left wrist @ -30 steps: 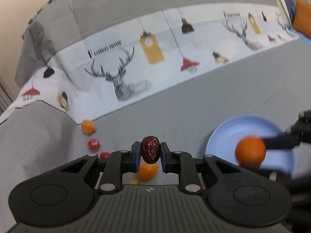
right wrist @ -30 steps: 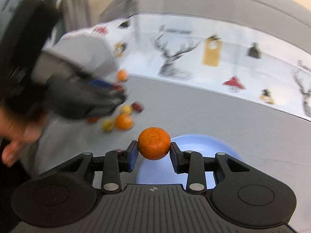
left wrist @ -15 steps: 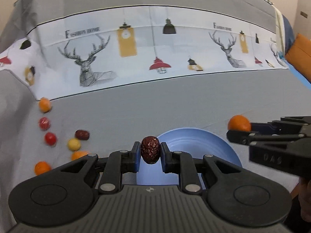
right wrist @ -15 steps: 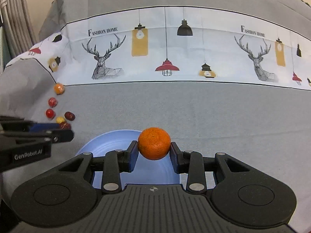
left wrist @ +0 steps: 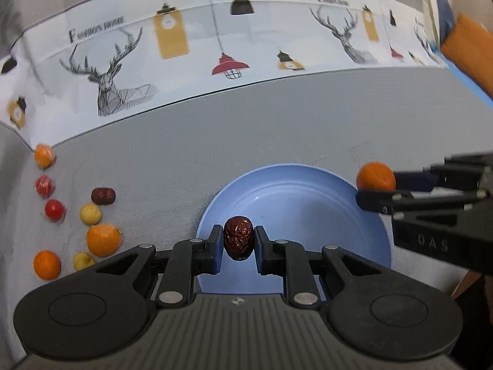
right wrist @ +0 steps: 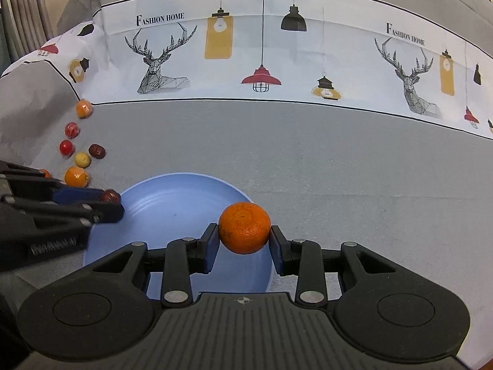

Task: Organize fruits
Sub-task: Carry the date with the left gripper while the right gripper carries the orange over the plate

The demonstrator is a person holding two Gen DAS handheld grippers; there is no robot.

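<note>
The blue plate (left wrist: 354, 215) is empty. The left gripper (left wrist: 238, 246) has its fingers closed on a red date (left wrist: 238, 242) above the plate's near side; the right gripper (right wrist: 245, 245) grips an orange (right wrist: 244, 227) over its right rim. Eight fruits (left wrist: 103, 240) wait left of the plate.

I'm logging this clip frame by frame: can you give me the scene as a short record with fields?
surface: grey cloth with deer-print band
left gripper: shut on red date, over the plate's near edge
right gripper: shut on orange, over the plate's right rim
blue plate: empty
loose fruit: cluster left of plate, oranges, red, yellow, one date
</note>
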